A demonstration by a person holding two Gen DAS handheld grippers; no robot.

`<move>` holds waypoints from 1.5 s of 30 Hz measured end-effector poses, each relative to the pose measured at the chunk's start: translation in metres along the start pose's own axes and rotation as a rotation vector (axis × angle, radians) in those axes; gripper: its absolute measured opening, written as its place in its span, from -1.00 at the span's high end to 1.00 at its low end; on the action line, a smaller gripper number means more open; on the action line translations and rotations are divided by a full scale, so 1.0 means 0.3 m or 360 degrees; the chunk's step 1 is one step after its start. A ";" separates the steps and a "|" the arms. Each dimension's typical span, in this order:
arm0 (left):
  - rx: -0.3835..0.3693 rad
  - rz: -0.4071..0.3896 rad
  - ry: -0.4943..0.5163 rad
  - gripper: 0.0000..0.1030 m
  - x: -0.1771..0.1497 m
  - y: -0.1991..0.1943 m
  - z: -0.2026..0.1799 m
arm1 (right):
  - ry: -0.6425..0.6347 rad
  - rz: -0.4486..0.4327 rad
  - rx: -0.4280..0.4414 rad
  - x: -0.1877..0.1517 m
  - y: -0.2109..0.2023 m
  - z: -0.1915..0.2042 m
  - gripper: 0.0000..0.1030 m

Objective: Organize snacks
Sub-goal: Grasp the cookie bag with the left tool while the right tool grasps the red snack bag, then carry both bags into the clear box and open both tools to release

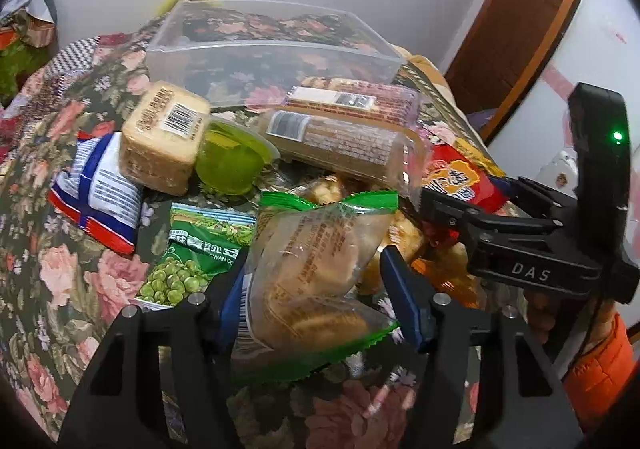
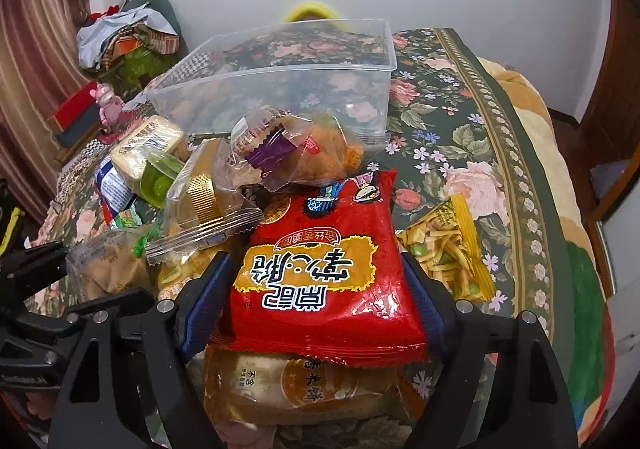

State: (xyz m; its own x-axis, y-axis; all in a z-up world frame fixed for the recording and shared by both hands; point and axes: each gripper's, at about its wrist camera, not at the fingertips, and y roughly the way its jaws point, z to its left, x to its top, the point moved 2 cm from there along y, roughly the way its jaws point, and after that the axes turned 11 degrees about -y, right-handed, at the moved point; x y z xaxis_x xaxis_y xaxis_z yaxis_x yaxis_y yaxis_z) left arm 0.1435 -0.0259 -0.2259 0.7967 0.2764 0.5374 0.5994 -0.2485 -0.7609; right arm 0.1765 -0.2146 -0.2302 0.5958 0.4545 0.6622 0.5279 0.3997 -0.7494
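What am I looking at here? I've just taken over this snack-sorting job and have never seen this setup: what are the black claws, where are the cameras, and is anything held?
There is no robot arm: a person holds a hand-operated claw in each hand, each with a fisheye camera looking along its two blue-padded fingers.

The left wrist view shows the left claw around a clear pastry packet with green edges; the right claw's black body enters from the right side.

The right wrist view shows the right claw with its fingers on either side of a red snack bag. Whether either grip is firm, I cannot tell.

The snacks lie heaped on a floral cloth. Behind them stands an empty clear plastic bin, probably where they go.
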 end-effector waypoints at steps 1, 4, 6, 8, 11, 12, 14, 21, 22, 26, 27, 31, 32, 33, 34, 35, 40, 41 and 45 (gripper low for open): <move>0.0016 -0.0010 0.0003 -0.20 0.002 -0.003 -0.001 | -0.0004 -0.0001 -0.0005 0.000 -0.001 0.001 -0.39; 0.0021 -0.0018 -0.0003 -0.19 0.011 -0.010 -0.002 | -0.0006 -0.0003 -0.0001 0.003 -0.008 -0.006 -0.13; 0.0029 -0.0041 -0.0001 -0.19 0.016 -0.024 -0.002 | 0.0000 0.0007 0.0004 0.003 -0.012 -0.016 -0.01; 0.0038 -0.0073 0.0003 -0.19 0.026 -0.044 -0.004 | 0.0009 0.0012 0.0013 0.000 -0.017 -0.020 0.03; 0.0036 -0.0126 0.0000 -0.19 0.045 -0.082 -0.005 | 0.0006 0.0002 0.0002 -0.001 -0.036 -0.016 0.13; 0.0037 -0.0138 -0.0002 -0.19 0.052 -0.091 -0.003 | 0.0005 -0.0007 -0.0007 0.000 -0.044 -0.015 0.20; 0.0041 -0.0171 -0.0010 -0.18 0.066 -0.115 0.001 | 0.0016 -0.0026 -0.0017 0.005 -0.068 -0.022 0.51; 0.0049 -0.0276 -0.0031 -0.18 0.099 -0.191 0.005 | 0.0063 -0.0071 -0.0043 0.006 -0.129 -0.043 0.57; 0.0050 -0.0294 -0.0030 -0.18 0.105 -0.205 0.007 | 0.0060 -0.0086 -0.0058 0.009 -0.144 -0.040 0.57; 0.0059 -0.0345 -0.0028 -0.19 0.128 -0.247 0.006 | 0.0039 -0.0145 -0.0109 0.028 -0.192 -0.031 0.57; 0.0061 -0.0358 -0.0028 -0.19 0.135 -0.258 0.006 | 0.0035 -0.0162 -0.0121 0.036 -0.207 -0.032 0.57; 0.0066 -0.0408 -0.0029 -0.18 0.160 -0.293 0.007 | 0.0013 -0.0230 -0.0150 0.071 -0.253 -0.037 0.65; 0.0069 -0.0422 -0.0030 -0.18 0.168 -0.304 0.007 | 0.0005 -0.0245 -0.0160 0.081 -0.264 -0.040 0.65; 0.0071 -0.0434 -0.0032 -0.19 0.176 -0.313 0.007 | -0.0003 -0.0263 -0.0169 0.091 -0.276 -0.042 0.65; 0.0070 -0.0448 -0.0035 -0.18 0.184 -0.323 0.006 | -0.0015 -0.0287 -0.0183 0.106 -0.292 -0.043 0.66; 0.0069 -0.0462 -0.0038 -0.18 0.192 -0.333 0.005 | -0.0024 -0.0306 -0.0193 0.115 -0.302 -0.045 0.66; 0.0075 -0.0521 -0.0030 -0.19 0.240 -0.366 0.004 | -0.0090 -0.0391 -0.0228 0.171 -0.340 -0.025 0.66; 0.0078 -0.0527 -0.0025 -0.19 0.251 -0.368 0.003 | -0.0098 -0.0404 -0.0231 0.176 -0.345 -0.020 0.66; 0.0094 -0.0547 -0.0009 -0.19 0.301 -0.367 0.000 | -0.0100 -0.0457 -0.0216 0.219 -0.345 -0.012 0.66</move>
State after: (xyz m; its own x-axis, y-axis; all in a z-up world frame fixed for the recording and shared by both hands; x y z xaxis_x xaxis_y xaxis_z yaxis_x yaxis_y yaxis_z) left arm 0.1494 0.0265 -0.0938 0.5483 0.3398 0.7641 0.8272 -0.0858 -0.5554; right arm 0.1633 -0.2289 -0.1090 0.3745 0.3881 0.8421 0.7474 0.4111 -0.5219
